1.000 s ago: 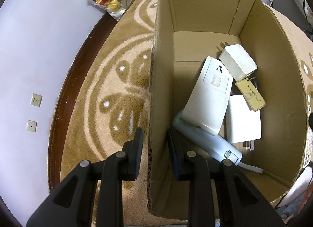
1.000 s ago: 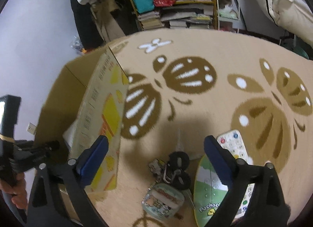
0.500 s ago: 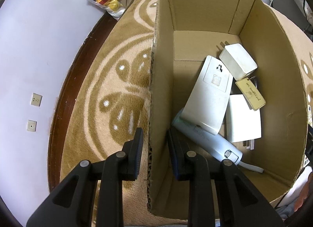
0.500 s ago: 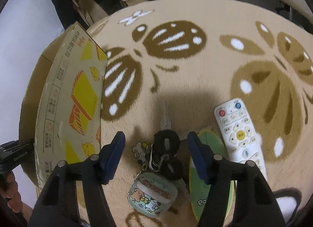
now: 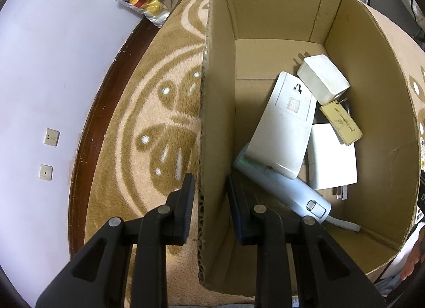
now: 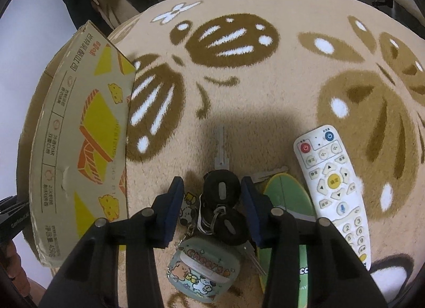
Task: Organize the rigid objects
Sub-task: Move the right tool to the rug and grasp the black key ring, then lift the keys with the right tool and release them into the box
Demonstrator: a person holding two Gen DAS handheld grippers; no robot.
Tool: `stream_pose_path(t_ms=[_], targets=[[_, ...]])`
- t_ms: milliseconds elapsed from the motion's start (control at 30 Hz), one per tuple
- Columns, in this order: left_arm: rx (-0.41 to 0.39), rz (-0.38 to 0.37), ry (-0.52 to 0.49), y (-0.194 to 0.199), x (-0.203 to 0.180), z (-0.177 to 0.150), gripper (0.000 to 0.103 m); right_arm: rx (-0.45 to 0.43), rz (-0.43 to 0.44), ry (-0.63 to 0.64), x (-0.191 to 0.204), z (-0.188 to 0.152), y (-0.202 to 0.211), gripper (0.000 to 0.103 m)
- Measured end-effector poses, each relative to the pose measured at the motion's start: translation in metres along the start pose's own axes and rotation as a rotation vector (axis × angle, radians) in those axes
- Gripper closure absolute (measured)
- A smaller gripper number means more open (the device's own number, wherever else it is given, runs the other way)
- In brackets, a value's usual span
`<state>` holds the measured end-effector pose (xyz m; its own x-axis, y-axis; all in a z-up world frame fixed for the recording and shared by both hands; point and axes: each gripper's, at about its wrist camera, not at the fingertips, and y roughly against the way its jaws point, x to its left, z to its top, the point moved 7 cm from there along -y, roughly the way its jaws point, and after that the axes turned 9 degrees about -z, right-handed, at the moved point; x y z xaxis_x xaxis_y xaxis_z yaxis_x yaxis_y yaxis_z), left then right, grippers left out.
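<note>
Two grippers at work: left gripper [image 5: 208, 200] pinching cardboard box [image 5: 372, 74] wall, right gripper [image 6: 212, 204] astride key bunch [image 6: 221, 205].
Right fingers just been closing, half spread, black key heads between, no pad contact evident. Next, by judgement: finish closing, lift, carry to box. Box holding white charger [image 5: 322, 78], flat white device [image 5: 285, 130], tag, pale blue handle [image 5: 281, 188].
</note>
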<state>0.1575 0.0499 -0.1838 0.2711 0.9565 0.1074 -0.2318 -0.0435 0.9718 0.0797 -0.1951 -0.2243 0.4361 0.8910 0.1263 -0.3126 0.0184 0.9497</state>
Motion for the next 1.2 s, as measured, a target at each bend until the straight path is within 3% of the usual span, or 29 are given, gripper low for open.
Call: stream_pose_path(t_ms=[267, 367, 467, 533, 600, 767, 1200], targets=[[-0.001, 0.008, -0.006, 0.002, -0.002, 0.0, 0.078, 0.056, 0.005, -0.014, -0.001, -0.006, -0.008, 0.062], [-0.002, 0.001, 0.001, 0.002, -0.001, -0.001, 0.078, 0.035, 0.004, -0.035, -0.004, -0.003, -0.009, 0.07], [-0.001, 0.0, 0.002, 0.002, -0.001, 0.0, 0.078, 0.015, 0.01, -0.044, -0.005, 0.001, -0.009, 0.071], [-0.001, 0.001, 0.0, 0.002, -0.001, 0.0, 0.078, -0.022, 0.013, -0.046, -0.003, 0.004, -0.005, 0.073], [-0.001, 0.0, 0.002, 0.002, -0.001, 0.0, 0.078, -0.079, 0.077, -0.047, 0.007, 0.01, 0.007, 0.073], [-0.001, -0.002, 0.003, 0.002, 0.0, 0.0, 0.078, -0.238, 0.07, 0.019, 0.03, 0.025, 0.036, 0.073], [0.001, -0.006, 0.006, 0.002, 0.001, 0.0, 0.078, -0.407, 0.198, 0.081, 0.074, 0.043, 0.095, 0.073]])
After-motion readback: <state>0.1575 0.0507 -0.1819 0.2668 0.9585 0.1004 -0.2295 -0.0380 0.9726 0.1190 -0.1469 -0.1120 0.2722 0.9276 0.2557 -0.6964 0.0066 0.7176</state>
